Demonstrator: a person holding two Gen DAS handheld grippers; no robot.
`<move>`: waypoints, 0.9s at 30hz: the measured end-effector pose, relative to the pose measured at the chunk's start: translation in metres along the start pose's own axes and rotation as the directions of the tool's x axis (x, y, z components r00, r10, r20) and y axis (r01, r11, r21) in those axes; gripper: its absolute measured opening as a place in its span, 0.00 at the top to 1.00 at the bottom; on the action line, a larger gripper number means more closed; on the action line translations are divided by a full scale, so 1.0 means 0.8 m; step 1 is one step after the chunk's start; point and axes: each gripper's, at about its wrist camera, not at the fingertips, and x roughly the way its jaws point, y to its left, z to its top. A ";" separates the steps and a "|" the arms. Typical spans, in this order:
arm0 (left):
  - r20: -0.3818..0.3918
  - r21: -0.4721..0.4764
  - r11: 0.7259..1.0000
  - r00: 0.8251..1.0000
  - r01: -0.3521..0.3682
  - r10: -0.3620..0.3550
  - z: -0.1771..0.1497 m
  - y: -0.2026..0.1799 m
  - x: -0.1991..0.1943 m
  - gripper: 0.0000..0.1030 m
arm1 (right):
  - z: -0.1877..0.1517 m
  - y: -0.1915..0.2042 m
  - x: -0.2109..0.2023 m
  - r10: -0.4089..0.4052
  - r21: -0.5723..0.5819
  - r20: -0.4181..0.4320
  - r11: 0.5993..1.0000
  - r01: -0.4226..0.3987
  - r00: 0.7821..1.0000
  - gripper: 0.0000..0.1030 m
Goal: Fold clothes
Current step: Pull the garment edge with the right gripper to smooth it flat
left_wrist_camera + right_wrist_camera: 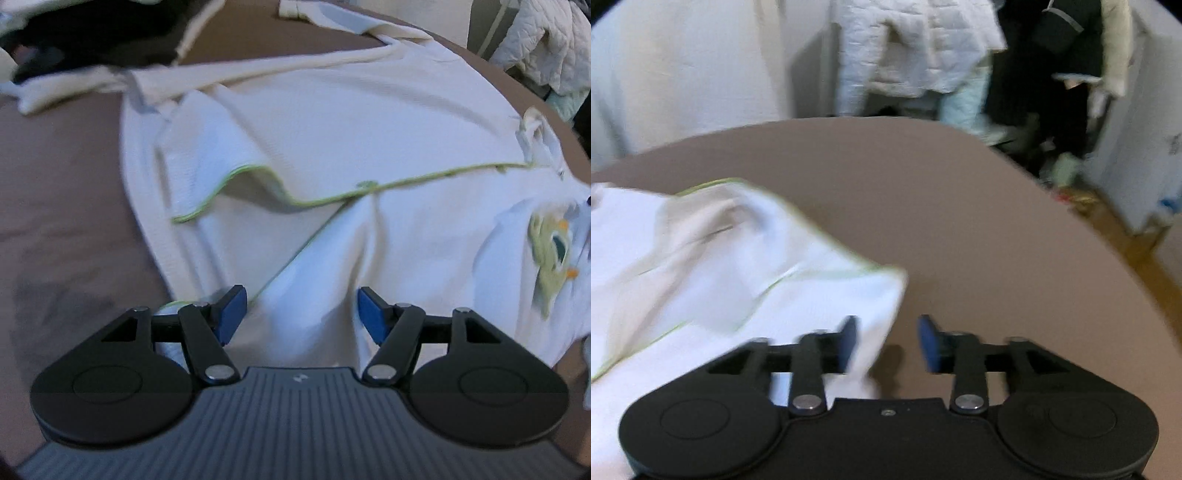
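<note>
White green-trimmed garment (713, 266) lies left of the right tool (887, 341), jaws released; left tool (298, 314) spread above it, gripping nothing.

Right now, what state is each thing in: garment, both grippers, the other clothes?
White garment: spread on the brown surface, rumpled, green-edged flap turned over.
Left gripper: jaws open, cloth between, unpinched.
Right gripper: jaws open at the garment's corner.
Clothes pile: unfolded.
</note>
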 end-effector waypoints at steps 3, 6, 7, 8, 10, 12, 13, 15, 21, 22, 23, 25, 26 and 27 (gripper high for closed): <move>0.023 0.039 0.999 0.999 -0.022 0.022 -0.012 -0.004 -0.008 0.35 | -0.034 -0.017 -0.049 0.141 -0.016 -0.025 0.990 -0.142 0.990 0.46; 0.040 0.046 0.999 0.999 -0.005 0.004 -0.011 -0.005 -0.008 0.34 | -0.052 -0.050 -0.104 0.213 -0.086 -0.015 0.973 -0.213 0.977 0.44; 0.046 0.049 0.999 0.999 0.000 -0.002 -0.011 -0.006 -0.008 0.34 | -0.057 -0.064 -0.116 0.212 -0.127 -0.012 0.969 -0.212 0.977 0.39; 0.050 0.058 0.998 0.999 0.001 -0.004 -0.012 -0.009 -0.009 0.34 | -0.062 -0.078 -0.128 0.211 -0.167 -0.009 0.963 -0.210 0.977 0.36; 0.058 0.089 0.996 0.998 -0.007 0.001 -0.015 -0.019 -0.009 0.34 | -0.071 -0.112 -0.143 0.218 -0.200 -0.061 0.954 -0.225 0.974 0.34; 0.067 0.127 0.992 0.998 -0.020 0.012 -0.020 -0.036 -0.010 0.34 | -0.085 -0.148 -0.145 0.273 -0.135 -0.184 0.944 -0.300 0.944 0.33; 0.074 0.145 0.989 0.997 -0.027 0.016 -0.022 -0.045 -0.011 0.34 | -0.098 -0.167 -0.141 0.319 -0.083 -0.273 0.932 -0.353 0.908 0.32; 0.102 0.167 0.986 0.995 -0.010 -0.007 -0.025 -0.064 -0.021 0.34 | -0.128 -0.192 -0.140 0.370 0.002 -0.337 0.920 -0.393 0.866 0.32; 0.179 0.157 0.986 0.980 0.058 -0.087 -0.021 -0.125 -0.049 0.34 | -0.202 -0.214 -0.117 0.531 0.207 -0.204 0.845 -0.494 0.823 0.28; 0.184 0.156 0.986 0.979 0.057 -0.086 -0.020 -0.135 -0.051 0.34 | -0.208 -0.207 -0.116 0.563 0.196 -0.172 0.824 -0.532 0.809 0.58; 0.190 0.155 0.986 0.978 0.055 -0.084 -0.019 -0.145 -0.053 0.34 | -0.208 -0.194 -0.112 0.585 0.171 -0.191 0.811 -0.560 0.788 0.71; 0.216 0.172 0.985 0.974 0.026 -0.063 -0.021 -0.164 -0.057 0.34 | -0.198 -0.172 -0.109 0.553 0.093 -0.216 0.832 -0.547 0.805 0.87; 0.214 0.191 0.981 0.975 0.018 -0.060 -0.024 -0.169 -0.056 0.34 | -0.187 -0.167 -0.111 0.545 0.065 -0.204 0.836 -0.544 0.813 0.89; 0.213 0.210 0.978 0.975 0.010 -0.056 -0.027 -0.174 -0.056 0.34 | -0.173 -0.166 -0.117 0.526 0.043 -0.179 0.848 -0.527 0.831 0.91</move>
